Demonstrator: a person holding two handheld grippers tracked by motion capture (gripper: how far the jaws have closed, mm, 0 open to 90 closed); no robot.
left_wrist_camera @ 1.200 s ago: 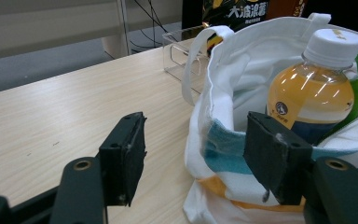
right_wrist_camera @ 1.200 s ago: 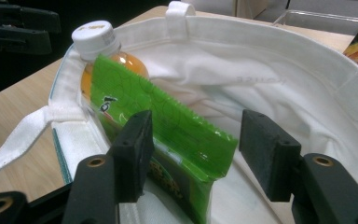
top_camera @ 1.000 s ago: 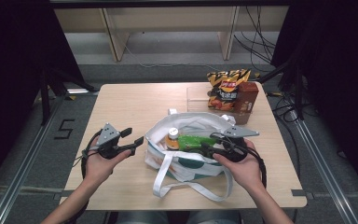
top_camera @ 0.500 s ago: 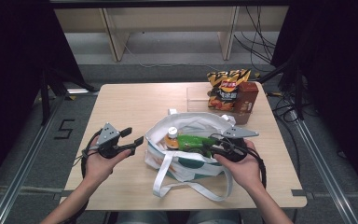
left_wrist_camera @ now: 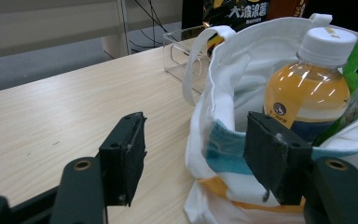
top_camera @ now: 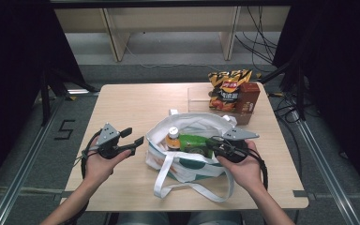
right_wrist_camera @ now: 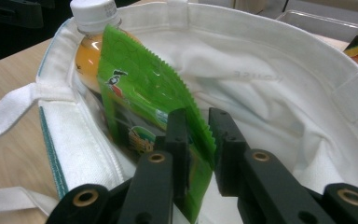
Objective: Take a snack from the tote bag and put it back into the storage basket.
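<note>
White canvas tote bag [top_camera: 187,154] lies on the wooden table [top_camera: 136,108] with its mouth open for loading; orange-drink bottle [right_wrist_camera: 91,42] sits inside. Right gripper [right_wrist_camera: 196,123] has just been closing, jaws nearly together on the edge of the green snack packet [right_wrist_camera: 140,88] in the bag's mouth. Left gripper [left_wrist_camera: 193,156] hovers spread wide at the bag's side, holding nothing.

A: What do the tools look like?
B: Each hand-held gripper, left [top_camera: 132,138] and right [top_camera: 214,144], is black, topped by a grey three-cornered plate, with a black cable looping back by the wrist.
A: Up close?
B: Flat black jaws with brass-ringed holes in the arms. Forearms are bare, no sleeves.
</note>
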